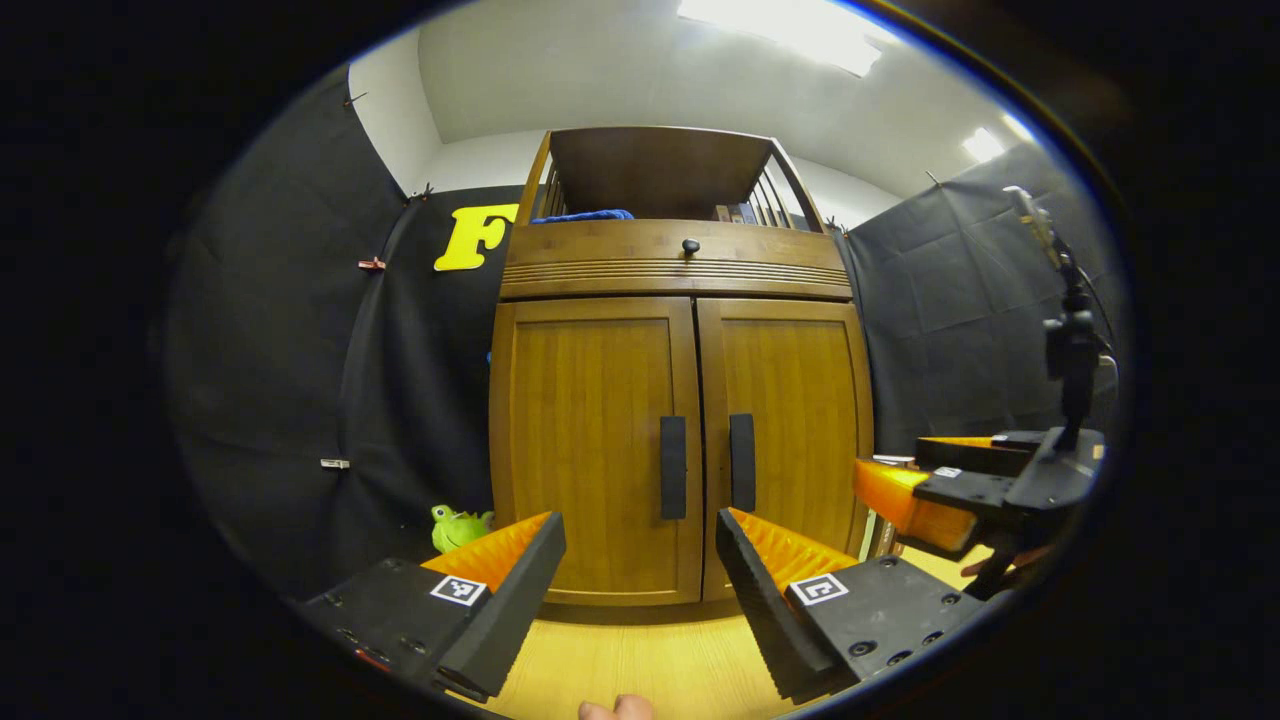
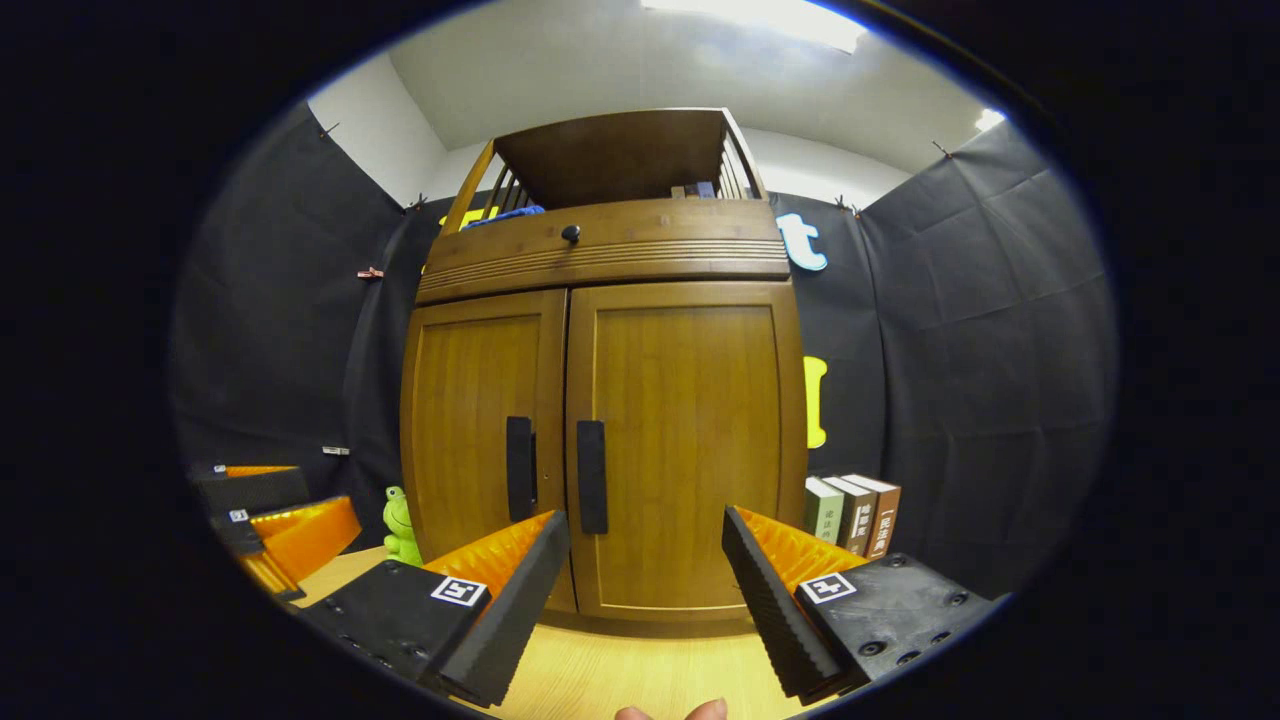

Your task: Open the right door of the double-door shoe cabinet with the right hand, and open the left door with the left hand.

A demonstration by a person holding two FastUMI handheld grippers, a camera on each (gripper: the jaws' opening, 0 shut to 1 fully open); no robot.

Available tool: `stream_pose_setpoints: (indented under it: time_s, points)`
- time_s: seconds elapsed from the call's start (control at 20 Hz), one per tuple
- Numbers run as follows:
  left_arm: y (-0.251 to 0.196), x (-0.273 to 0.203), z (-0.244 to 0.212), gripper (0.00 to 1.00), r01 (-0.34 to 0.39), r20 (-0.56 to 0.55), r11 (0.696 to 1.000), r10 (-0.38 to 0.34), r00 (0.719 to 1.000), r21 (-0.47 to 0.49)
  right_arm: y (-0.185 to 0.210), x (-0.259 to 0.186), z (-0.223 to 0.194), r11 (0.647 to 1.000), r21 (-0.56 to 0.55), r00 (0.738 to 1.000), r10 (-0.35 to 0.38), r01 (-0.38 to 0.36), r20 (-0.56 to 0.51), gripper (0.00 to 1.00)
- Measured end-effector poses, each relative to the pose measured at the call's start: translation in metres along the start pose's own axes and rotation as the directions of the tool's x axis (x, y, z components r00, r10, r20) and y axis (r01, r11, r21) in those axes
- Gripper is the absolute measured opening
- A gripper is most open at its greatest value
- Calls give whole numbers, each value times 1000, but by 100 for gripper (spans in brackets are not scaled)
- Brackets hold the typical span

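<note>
- Facing the shoe cabinet [image 1: 680, 400] head-on in the left gripper view: both doors shut, nothing of the task done yet.
- Left claw [image 1: 640, 570] sits at the bottom of that view, jaws wide apart, holding nothing, apart from the cabinet front.
- Left door [image 1: 590, 440] w/ its dark vertical handle [image 1: 673, 467] lies just above and between the claw's fingers; right door [image 1: 790, 430] has its own handle [image 1: 742, 462] just beside it, across the centre seam.
- Right claw [image 1: 900, 490] shows at the right edge of this view, farther off, pointing toward the cabinet; from here its jaws look parted, though the angle is poor so I can't be sure.
- Misc: green frog toy [image 1: 455, 527] at the cabinet's left foot, small knob [image 1: 690, 245] on the drawer above the doors, blue cloth [image 1: 585, 214] on the top shelf, wooden desk [image 1: 640, 665] under it all.
- Right gripper view: right claw [image 2: 645, 570] at the bottom, jaws wide apart, empty, short of the cabinet [image 2: 600, 400].
- Right door [image 2: 690, 440] fills the middle; its handle [image 2: 591, 476] is above the claw's left finger [image 2: 520, 590], not between the fingers, so it likely needs a shift left before closing.
- Left door [image 2: 480, 420] and handle [image 2: 519, 468] shut too; left claw [image 2: 280, 520] at the far left edge; books [image 2: 850, 515] stand right of the cabinet.
- Progress: zero of two doors open; left to do = reach, grip and pull each handle.
</note>
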State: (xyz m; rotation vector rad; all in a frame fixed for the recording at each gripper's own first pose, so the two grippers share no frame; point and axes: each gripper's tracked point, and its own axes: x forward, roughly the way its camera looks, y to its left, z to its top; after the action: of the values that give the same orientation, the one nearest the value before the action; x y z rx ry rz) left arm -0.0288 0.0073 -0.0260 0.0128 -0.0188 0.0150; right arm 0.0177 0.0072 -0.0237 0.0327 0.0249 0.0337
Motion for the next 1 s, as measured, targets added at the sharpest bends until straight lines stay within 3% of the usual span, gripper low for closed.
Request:
stream_pose_setpoints:
  time_s: [0.2,0.3,0.4,1.0]
  points:
    - [13,-36,-33,94,-16,-21,1000,16,1000,-12,18,30,-19,999,-1,999,38,-38,-16,98]
    - [7,-39,-44,94,19,-63,999,-21,998,-26,28,50,-24,999,-4,999,48,-48,-12,99]
    - [13,-39,-47,95,-1,-64,1000,1,998,1,36,73,-30,999,4,999,46,-46,-17,99]
    - [49,-30,-54,96,-50,-76,995,44,996,-83,42,184,-42,998,-34,998,-62,61,-22,99]
